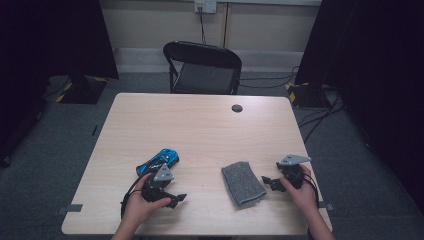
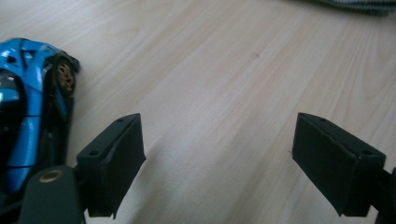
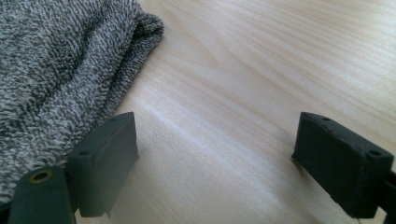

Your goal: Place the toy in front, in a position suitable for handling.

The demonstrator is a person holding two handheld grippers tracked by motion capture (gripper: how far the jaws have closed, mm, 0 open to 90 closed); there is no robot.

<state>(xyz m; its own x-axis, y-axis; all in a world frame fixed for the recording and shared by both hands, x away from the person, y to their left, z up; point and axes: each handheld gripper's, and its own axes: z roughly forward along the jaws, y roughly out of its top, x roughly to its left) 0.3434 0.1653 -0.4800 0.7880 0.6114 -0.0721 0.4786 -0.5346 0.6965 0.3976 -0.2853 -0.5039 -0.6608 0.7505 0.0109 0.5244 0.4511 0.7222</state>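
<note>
While both grippers — left [image 1: 175,197], right [image 1: 266,182] — gape empty near the front edge, we have grasped neither car [image 1: 159,160] nor cloth [image 1: 243,183].

Glossy toy car [image 1: 159,160], nubby cloth [image 1: 243,182], matt wood table [image 1: 200,125].

A pale wood-grain table [image 1: 200,125] carries two things toward its near edge. A blue toy car [image 1: 159,161] lies left of the middle, slanted. A folded grey cloth [image 1: 242,182] lies right of the middle, well apart from the car. A small dark round cap [image 1: 237,108] sits near the far edge.
</note>
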